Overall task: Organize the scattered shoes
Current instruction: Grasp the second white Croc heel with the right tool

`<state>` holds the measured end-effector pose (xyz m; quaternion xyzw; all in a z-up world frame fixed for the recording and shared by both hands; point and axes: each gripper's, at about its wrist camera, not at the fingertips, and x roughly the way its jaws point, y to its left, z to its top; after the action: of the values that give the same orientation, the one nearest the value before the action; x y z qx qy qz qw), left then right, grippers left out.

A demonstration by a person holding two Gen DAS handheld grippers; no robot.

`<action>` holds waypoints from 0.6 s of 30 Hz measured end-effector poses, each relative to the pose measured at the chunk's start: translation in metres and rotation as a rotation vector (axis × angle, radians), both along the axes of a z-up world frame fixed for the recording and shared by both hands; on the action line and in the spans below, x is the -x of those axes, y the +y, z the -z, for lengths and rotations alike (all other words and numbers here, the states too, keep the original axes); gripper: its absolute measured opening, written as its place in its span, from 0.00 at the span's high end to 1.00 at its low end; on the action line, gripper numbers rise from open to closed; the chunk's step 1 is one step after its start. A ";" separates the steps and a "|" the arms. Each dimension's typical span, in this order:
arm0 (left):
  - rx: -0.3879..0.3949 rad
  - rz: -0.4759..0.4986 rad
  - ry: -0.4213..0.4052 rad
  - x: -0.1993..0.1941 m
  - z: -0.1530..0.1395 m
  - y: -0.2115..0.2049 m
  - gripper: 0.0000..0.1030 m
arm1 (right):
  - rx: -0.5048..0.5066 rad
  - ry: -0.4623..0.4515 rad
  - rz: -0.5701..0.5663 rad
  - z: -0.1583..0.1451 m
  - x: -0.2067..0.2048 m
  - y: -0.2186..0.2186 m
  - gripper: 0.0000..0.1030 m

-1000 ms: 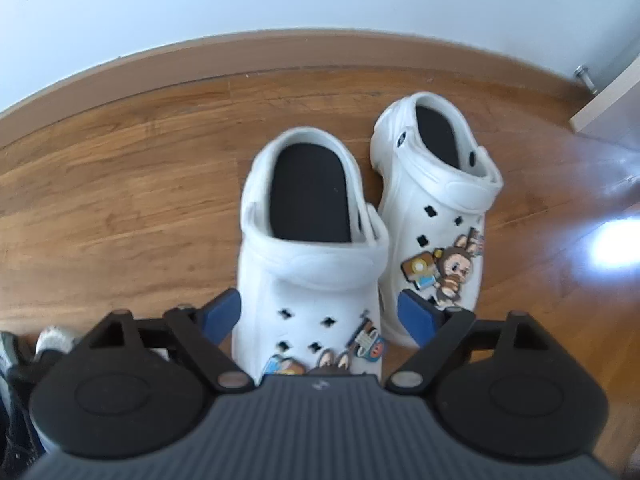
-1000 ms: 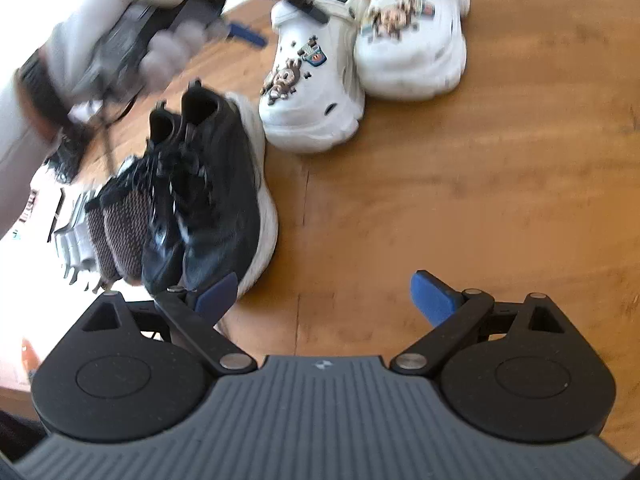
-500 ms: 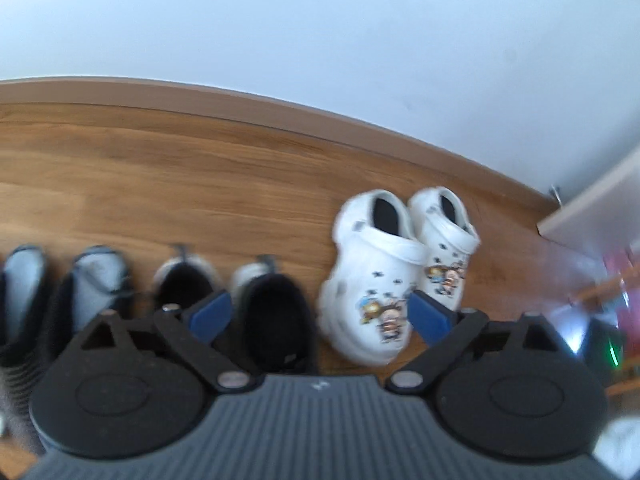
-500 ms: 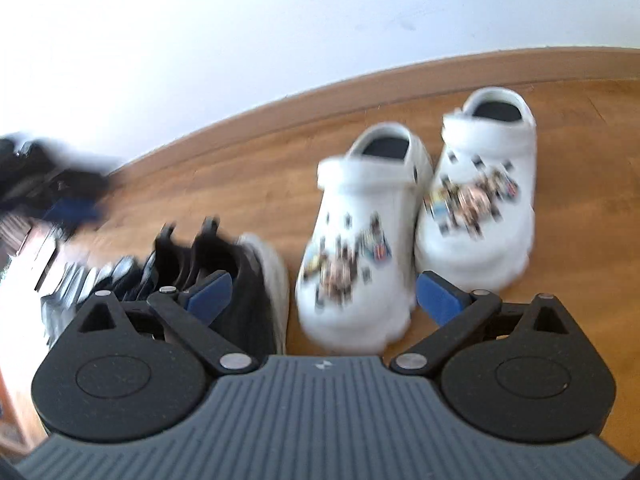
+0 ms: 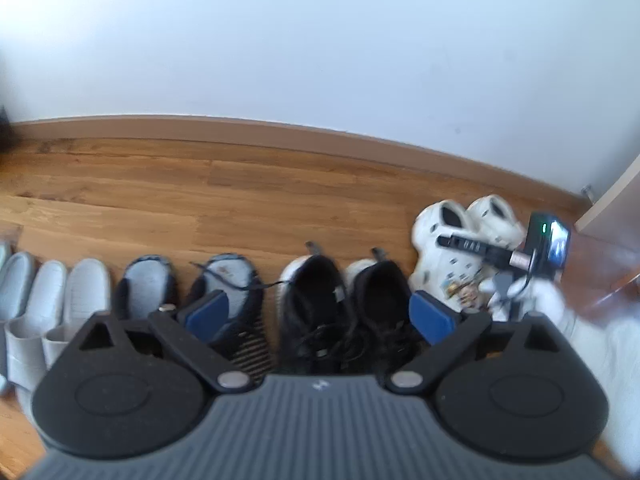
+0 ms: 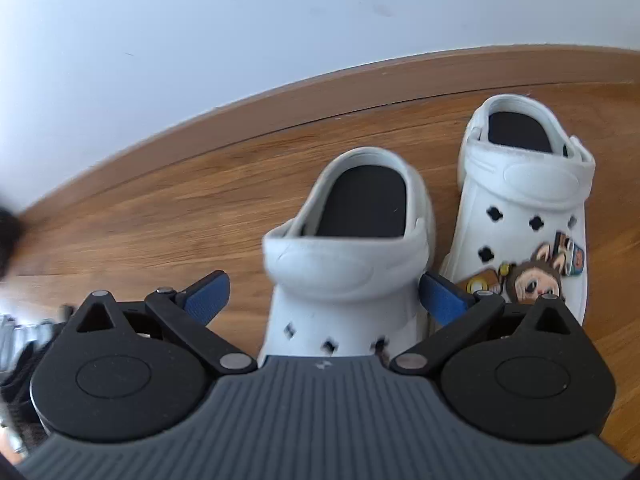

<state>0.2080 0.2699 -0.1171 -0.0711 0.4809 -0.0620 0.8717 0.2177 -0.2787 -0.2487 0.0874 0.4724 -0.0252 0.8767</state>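
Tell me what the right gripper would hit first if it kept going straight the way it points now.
Likely the nearer white clog: the right gripper is open with that clog between its fingers. Depth is unclear, so contact distance is uncertain.

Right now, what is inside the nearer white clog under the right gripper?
Inside the nearer white clog only a dark, bare footbed shows at the heel opening. The toe end is covered by the clog's own upper and by the open right gripper, so anything there cannot be seen.
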 end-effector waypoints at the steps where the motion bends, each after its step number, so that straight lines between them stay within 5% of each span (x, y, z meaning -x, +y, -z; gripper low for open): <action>1: -0.013 -0.009 0.010 0.002 0.004 0.004 0.05 | 0.036 0.011 0.000 0.005 -0.005 0.003 0.00; 8: -0.010 -0.057 0.020 0.020 0.004 0.028 0.05 | 0.224 0.038 -0.082 0.019 -0.007 0.025 0.07; 18: -0.010 -0.070 -0.022 0.021 -0.015 0.037 0.05 | 0.210 0.076 -0.213 0.009 0.040 0.023 0.10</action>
<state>0.1865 0.3074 -0.1018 -0.0831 0.4688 -0.0299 0.8789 0.1779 -0.2556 -0.2579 -0.0566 0.5067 0.0154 0.8601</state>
